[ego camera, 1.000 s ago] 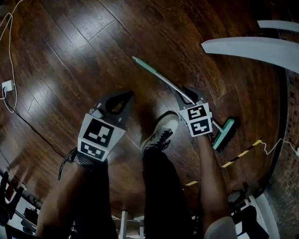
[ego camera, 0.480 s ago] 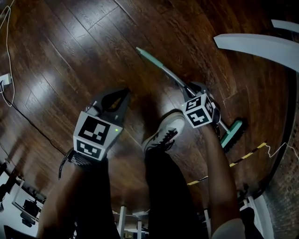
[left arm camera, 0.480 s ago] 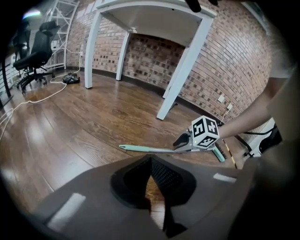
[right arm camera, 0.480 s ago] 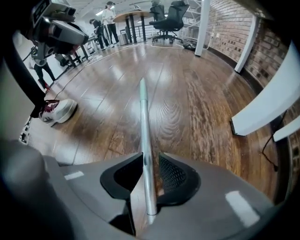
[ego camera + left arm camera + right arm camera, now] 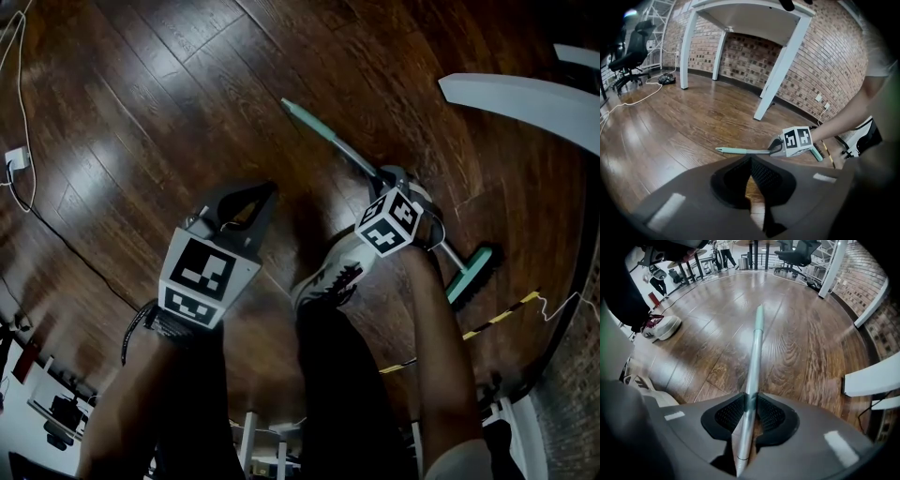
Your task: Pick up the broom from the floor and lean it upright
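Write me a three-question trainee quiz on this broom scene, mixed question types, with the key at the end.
1. True or false: the long metal-handled broom with teal grip and teal brush head already stands upright.
2. Which tongs enclose the broom's handle? A) left tongs B) right tongs C) both
3. Fill in: in the head view, the person's white ___ rests on the dark wooden plank floor between the two tongs.
Key: 1 false, it lies flat on the floor. 2 B; the right tongs have just been closing, with their pads on the handle. 3 sneaker.
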`<state>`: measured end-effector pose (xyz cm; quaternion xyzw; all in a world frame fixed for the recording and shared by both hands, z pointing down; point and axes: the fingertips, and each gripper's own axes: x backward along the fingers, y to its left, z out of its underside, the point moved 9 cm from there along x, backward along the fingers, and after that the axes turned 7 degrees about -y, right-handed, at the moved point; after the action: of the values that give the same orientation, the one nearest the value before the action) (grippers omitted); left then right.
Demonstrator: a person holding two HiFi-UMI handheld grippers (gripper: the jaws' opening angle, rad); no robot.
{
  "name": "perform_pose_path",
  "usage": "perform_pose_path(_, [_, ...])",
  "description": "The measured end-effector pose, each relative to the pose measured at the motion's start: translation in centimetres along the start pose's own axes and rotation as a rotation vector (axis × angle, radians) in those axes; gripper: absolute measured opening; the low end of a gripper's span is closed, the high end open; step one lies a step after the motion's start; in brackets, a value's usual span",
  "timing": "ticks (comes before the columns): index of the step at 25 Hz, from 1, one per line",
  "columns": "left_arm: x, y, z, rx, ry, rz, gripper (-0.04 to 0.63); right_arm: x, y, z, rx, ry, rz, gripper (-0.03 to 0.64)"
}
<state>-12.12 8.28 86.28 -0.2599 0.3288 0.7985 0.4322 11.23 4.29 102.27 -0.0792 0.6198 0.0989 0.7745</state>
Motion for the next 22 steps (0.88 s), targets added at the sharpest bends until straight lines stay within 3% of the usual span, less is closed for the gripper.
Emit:
perform_pose_path(7, [0.6,-0.6,0.0,-0.028,0.038,0.014,0.000,-0.3,0.1,-0.1,-0.085,0.015,-0.005,0.086])
perform_pose_path(11, [1.7,-1.1,-1.5,-0.053,0.037,0.030,0.000,1.1,0.0,-0.1,-0.082,0.053,0.041,0.084])
perform_pose_path(22, [7.8,-4.0,-9.5,-0.144,0.029,0.102,0.000,14.4,-1.8,-1.9,-0.145,-0.027,0.171,0.084])
